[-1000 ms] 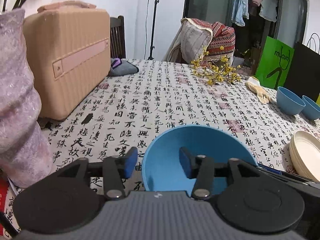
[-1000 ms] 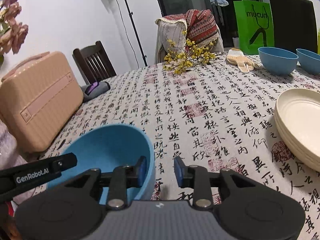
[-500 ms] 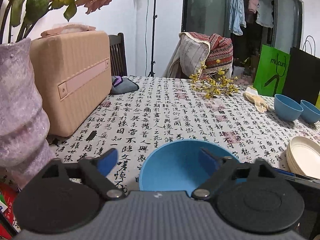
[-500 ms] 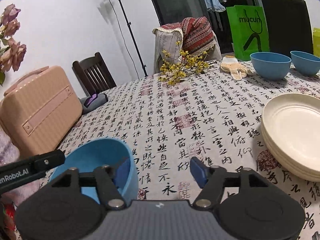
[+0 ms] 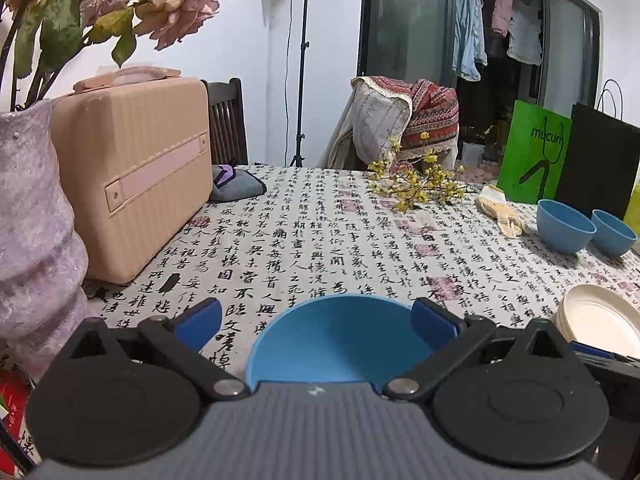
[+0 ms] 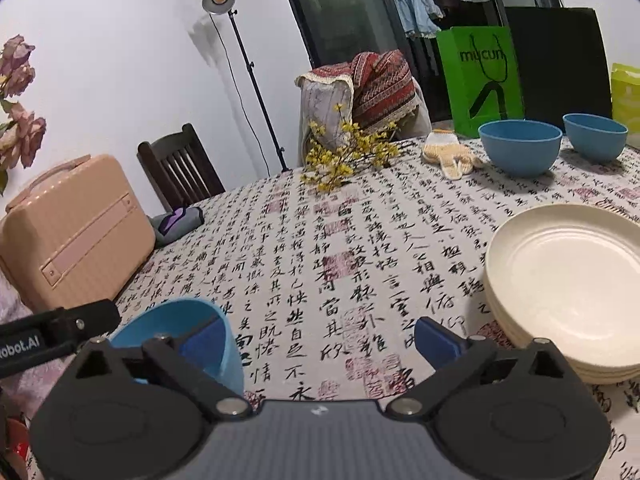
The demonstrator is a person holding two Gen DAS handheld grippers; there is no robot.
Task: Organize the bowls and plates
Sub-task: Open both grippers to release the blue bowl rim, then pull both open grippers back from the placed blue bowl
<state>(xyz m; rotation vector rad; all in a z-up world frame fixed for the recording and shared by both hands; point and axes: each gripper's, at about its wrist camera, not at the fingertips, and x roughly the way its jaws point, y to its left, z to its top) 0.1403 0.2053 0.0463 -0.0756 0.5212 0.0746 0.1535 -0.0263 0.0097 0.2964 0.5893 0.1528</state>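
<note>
both grippers' fingers [image 5: 198, 322] are standing wide apart, having just been opening off the near blue bowl [image 5: 340, 340] resting on the tablecloth [image 5: 320, 240]; withdrawing straight back is avoiding nudging its rim before fetching the far bowls [image 6: 520, 152].

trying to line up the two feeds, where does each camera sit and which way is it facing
Left wrist: on the left gripper, facing across the table; open jaws either side of the near blue bowl.
Right wrist: on the right gripper, facing likewise; jaws open, stacked plates at right.
Shared: that bowl, plates, pink case.
</note>
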